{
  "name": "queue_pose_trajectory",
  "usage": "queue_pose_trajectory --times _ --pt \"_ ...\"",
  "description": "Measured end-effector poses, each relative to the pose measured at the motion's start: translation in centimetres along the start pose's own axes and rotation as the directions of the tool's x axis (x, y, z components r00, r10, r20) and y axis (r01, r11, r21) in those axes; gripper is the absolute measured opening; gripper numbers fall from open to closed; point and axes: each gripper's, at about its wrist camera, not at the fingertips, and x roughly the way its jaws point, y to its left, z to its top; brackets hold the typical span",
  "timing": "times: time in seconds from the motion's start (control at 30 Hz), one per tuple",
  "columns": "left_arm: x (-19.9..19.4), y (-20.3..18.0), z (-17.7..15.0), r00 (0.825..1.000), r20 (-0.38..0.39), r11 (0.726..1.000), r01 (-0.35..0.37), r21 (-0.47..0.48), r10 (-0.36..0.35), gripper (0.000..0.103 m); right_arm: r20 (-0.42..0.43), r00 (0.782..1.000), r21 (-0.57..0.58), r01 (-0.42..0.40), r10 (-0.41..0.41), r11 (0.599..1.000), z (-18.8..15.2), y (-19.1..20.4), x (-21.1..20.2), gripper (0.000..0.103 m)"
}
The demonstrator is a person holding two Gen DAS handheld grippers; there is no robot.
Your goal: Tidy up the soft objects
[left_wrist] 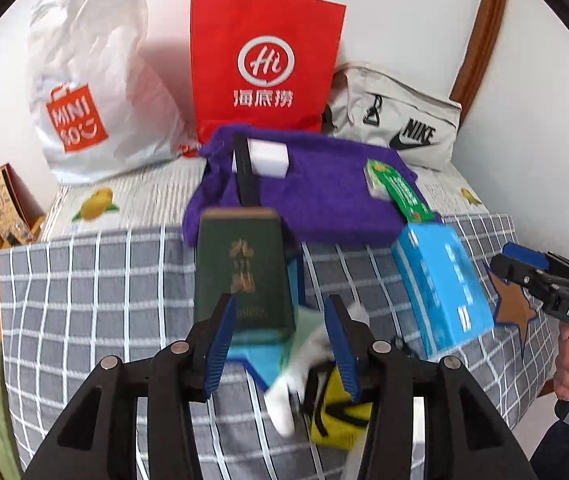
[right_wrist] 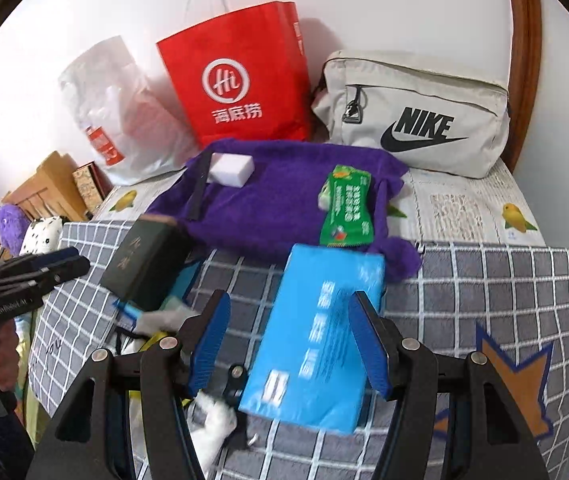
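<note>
Purple towel [right_wrist: 276, 200] lies spread across the bed by the bags, bearing a white sponge [right_wrist: 231, 170] and a green packet [right_wrist: 346, 208]. Blue tissue pack [right_wrist: 316, 344] rests on the grey checked blanket [right_wrist: 484, 280], just in front. Left gripper [left_wrist: 280, 344] part-open, nothing clamped. Right gripper [right_wrist: 290, 344] jaws wide, straddling the pack, apparently without touching it.

I saw the purple fleece towel [right_wrist: 284, 200] spread flat and rumpled across the bed, below the bags. The white-and-mint sock [left_wrist: 308, 344] lay crumpled nearer me on the grey checked blanket, beside a yellow soft pouch [left_wrist: 340, 416] with black straps.
</note>
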Motion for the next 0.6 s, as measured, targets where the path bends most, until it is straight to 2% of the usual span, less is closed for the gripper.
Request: queue_pose_trajectory --times 0.2,0.3,0.37,0.4,0.43,0.6 --pt "1.0 -1.4 -4.0 0.998 -0.038 0.999 0.041 0.008 -0.040 0.045 -0.010 1.000 -0.007 -0.002 0.002 1.000 -2.9 0.5 -0.4 0.061" --pt "1.6 -2.9 -5.5 0.995 -0.054 0.996 0.086 0.026 -0.084 0.045 -0.011 1.000 -0.005 0.003 -0.003 1.000 -4.3 0.3 -0.4 0.061" --pt "1.9 -4.3 -6.3 0.993 -0.058 0.992 0.108 0.071 -0.104 0.054 -0.015 1.000 -0.002 0.005 -0.005 1.000 -5.0 0.2 -0.4 0.061" --pt "2.1 -5.0 -6.5 0.993 -0.056 0.989 0.109 0.096 -0.104 0.061 -0.018 1.000 -0.001 0.006 -0.006 1.000 -5.4 0.1 -0.3 0.061" --pt "2.3 -5.8 -6.7 0.994 -0.052 0.987 0.104 0.125 -0.098 0.063 -0.020 1.000 -0.001 0.007 -0.007 1.000 -5.7 0.0 -0.3 0.061" --pt "4.2 -7.4 -7.1 0.996 -0.081 0.978 0.043 0.202 -0.028 0.068 -0.035 0.999 -0.001 0.021 -0.021 1.000 -6.9 -0.8 -0.1 0.061"
